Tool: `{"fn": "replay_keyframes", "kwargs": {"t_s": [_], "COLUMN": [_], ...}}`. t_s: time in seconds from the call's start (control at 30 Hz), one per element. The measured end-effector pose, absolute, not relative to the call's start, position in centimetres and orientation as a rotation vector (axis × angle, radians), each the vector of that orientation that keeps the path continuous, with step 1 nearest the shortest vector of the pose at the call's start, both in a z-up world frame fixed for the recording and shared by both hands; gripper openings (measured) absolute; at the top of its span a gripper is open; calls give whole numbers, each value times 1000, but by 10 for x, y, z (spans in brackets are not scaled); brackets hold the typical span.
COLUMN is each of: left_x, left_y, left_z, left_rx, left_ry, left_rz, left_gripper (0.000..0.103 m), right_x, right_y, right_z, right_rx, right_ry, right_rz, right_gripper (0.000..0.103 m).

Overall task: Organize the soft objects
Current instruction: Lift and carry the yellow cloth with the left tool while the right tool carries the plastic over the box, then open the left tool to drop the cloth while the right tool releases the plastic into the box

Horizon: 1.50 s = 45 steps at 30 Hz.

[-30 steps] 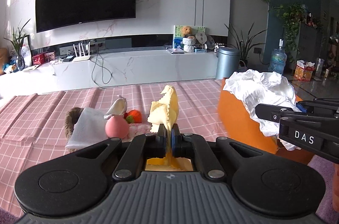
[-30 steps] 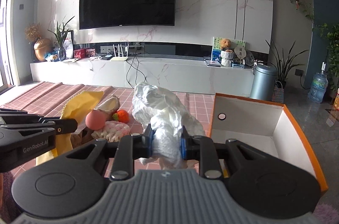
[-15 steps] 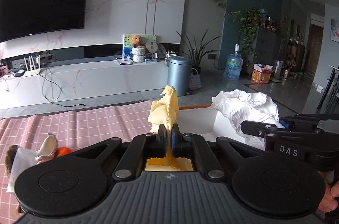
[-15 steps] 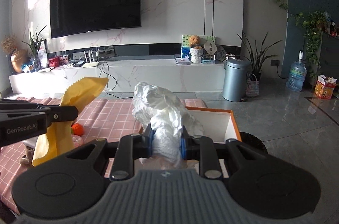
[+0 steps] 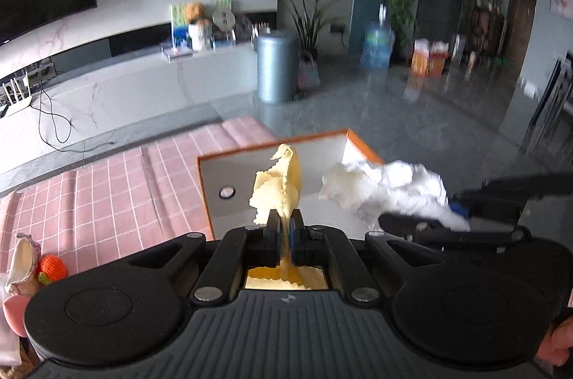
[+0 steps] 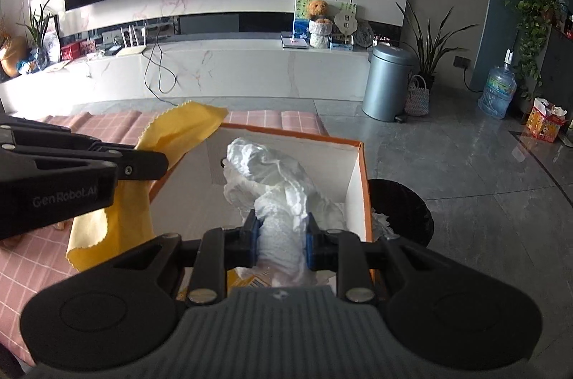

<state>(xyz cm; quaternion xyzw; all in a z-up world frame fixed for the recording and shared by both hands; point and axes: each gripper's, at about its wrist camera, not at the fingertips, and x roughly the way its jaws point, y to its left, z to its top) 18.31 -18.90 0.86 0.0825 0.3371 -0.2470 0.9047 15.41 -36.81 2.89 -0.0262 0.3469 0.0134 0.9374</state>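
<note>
Swung both grippers off the pink checked cloth [image 5: 118,196] and over the open orange box [image 6: 361,178]; 2 soft items carried along.

Left gripper [image 5: 285,235] clenched on the yellow cloth [image 5: 277,189], held above the box's near-left corner; right gripper [image 6: 281,241] clamped around the white crumpled fabric [image 6: 275,185], hanging over the box's white interior, apparently not yet resting on the floor; no loosening of either grip since 1 second ago; remaining toys, among them the orange knitted one [image 5: 53,268], left behind on the checked cloth; likely next: lower and release both into the box; risk of the yellow cloth draping over the rim instead of dropping inside.
</note>
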Motion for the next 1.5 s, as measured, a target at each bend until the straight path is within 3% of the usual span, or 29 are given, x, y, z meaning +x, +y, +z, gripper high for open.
{"fn": "replay_keyframes", "kwargs": {"t_s": [0.6, 0.9, 1.03, 1.1, 1.23, 1.5], "left_x": [228, 231, 230, 228, 223, 212], "left_y": [-223, -226, -226, -226, -225, -219], "left_z": [-34, -41, -41, -39, -33, -16], "left_rx": [364, 387, 394, 399, 390, 351], "left_ry": [840, 866, 859, 851, 825, 781], "left_rz": [-457, -439, -427, -419, -412, -429], "left_gripper": [6, 10, 26, 38, 60, 67], "right_x": [234, 233, 229, 225, 218, 207], "right_y": [-359, -354, -350, -348, -342, -346], "right_z": [-36, -40, -41, -40, -34, -15], "right_rx": [-359, -383, -397, -410, -467, -483], "right_ry": [841, 857, 860, 855, 820, 784], "right_rz": [64, 70, 84, 104, 129, 102], "right_gripper": [23, 30, 39, 46, 50, 58]}}
